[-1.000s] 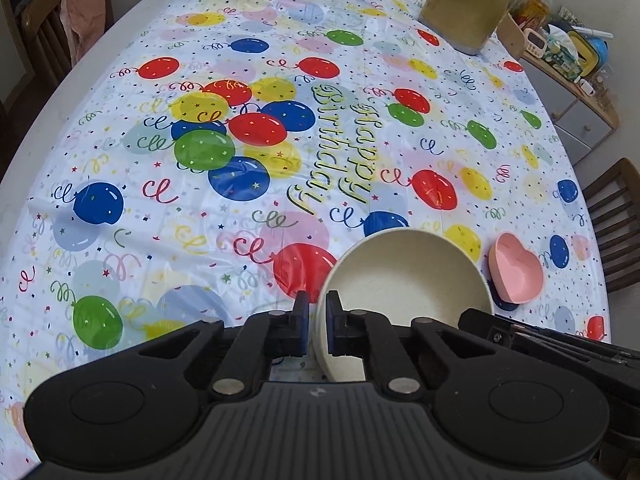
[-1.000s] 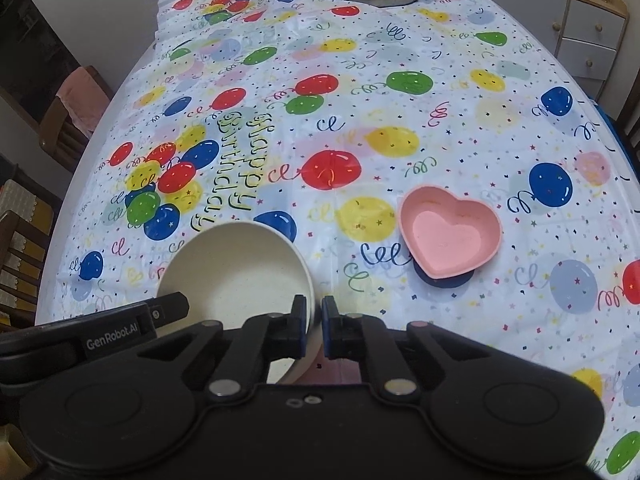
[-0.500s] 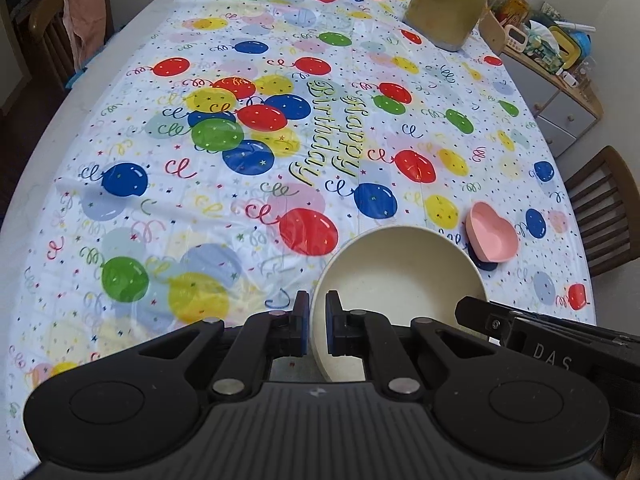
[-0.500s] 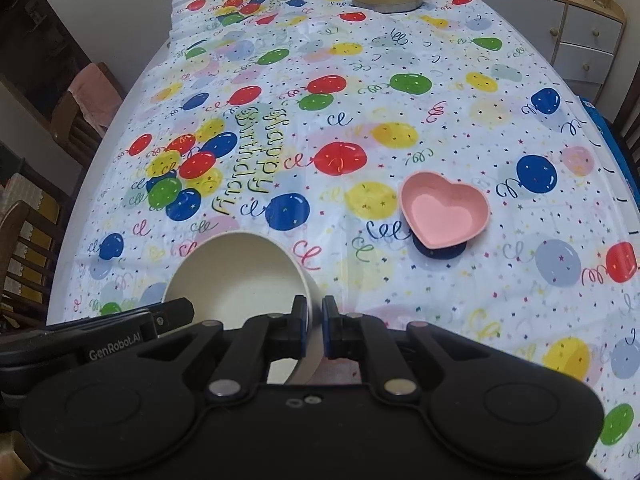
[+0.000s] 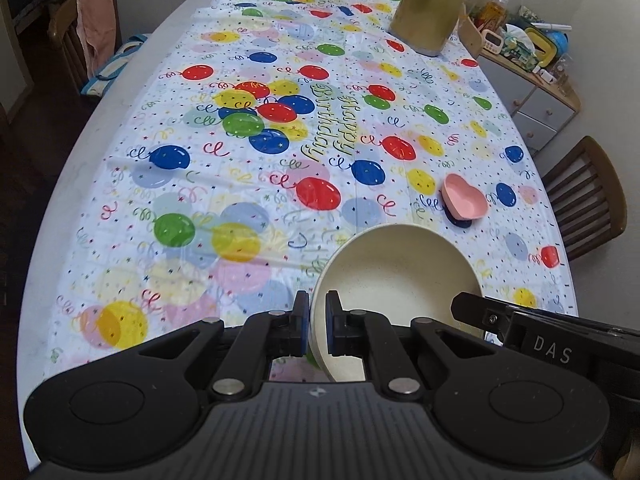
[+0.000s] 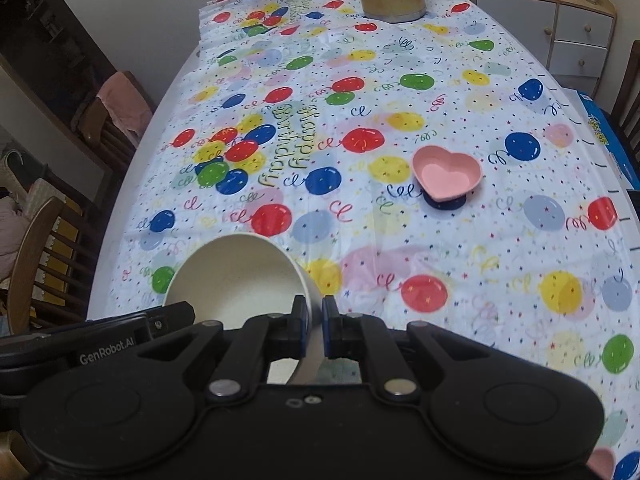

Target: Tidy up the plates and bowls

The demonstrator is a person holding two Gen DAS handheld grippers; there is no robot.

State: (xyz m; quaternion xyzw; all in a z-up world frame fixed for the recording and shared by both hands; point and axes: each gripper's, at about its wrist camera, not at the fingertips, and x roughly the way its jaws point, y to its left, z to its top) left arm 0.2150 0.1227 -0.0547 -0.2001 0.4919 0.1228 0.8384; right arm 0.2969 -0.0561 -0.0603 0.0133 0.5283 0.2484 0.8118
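Near the front edge of the balloon-print tablecloth (image 5: pixel 248 148), a cream bowl (image 5: pixel 396 264) hangs above the cloth, pinched by both tools at once: the left gripper (image 5: pixel 317 322) has its jaws narrowed onto the bowl's left rim, and the right gripper (image 6: pixel 315 322) clamps the opposite rim in the same way, wall between its pads. The bowl tilts, its mouth turned partly toward the far end of the cloth. Beyond the bowl and to its right, well apart from it, a pink heart-shaped dish (image 6: pixel 447 176) sits on a dark blue disc (image 6: pixel 446 202), which may be a small plate or only a printed balloon; the fisheye makes that hard to settle. A gold kettle (image 5: pixel 428 12) stands at the far end of the cloth. The risk from here lies in the two thin rim grips: if the hands drift apart or twist unevenly, one pinch could slip off the smooth wall and the bowl would swing or drop onto the table. Setting it down tilted could also let it roll toward the near edge. Compared with a second ago, the bowl is higher and drawn back toward the person, the cloth appears farther below, and the heart dish sits farther away; both grips are unchanged.
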